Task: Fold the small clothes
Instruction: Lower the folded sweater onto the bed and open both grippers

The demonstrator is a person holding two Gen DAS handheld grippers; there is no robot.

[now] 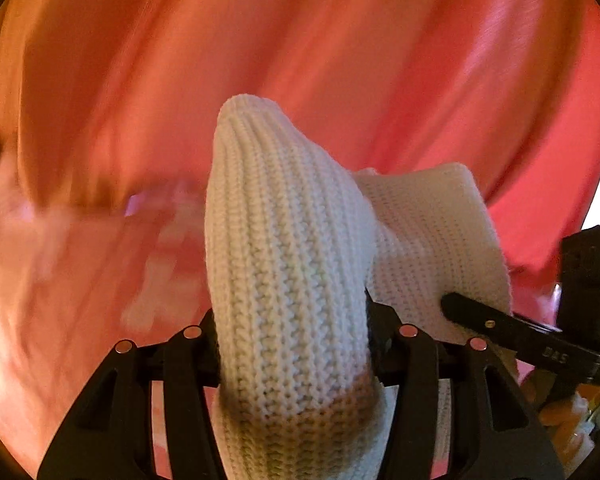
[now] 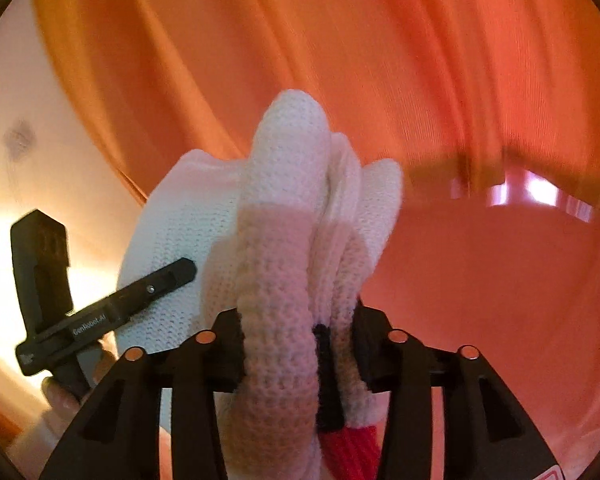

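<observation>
A white ribbed knit garment [image 1: 288, 240] rises thickly between the fingers of my left gripper [image 1: 294, 344], which is shut on it. The same knit stretches right to a black finger [image 1: 500, 324] of the other gripper. In the right wrist view the bunched white knit [image 2: 284, 240] fills the gap of my right gripper [image 2: 300, 340], shut on it. A black trim strip [image 2: 328, 376] and a red ribbed part [image 2: 354, 448] show low in that bunch. A finger [image 2: 140, 296] of the left gripper lies across the cloth at the left.
A blurred orange-pink curtain [image 2: 340, 40] fills the background of both views. Below it lies a pink surface [image 2: 500, 280] with a bright pale patch [image 2: 540, 192] at its far edge. A hand [image 2: 60, 396] holds the left gripper's handle. A cream wall [image 2: 40, 160] is at the left.
</observation>
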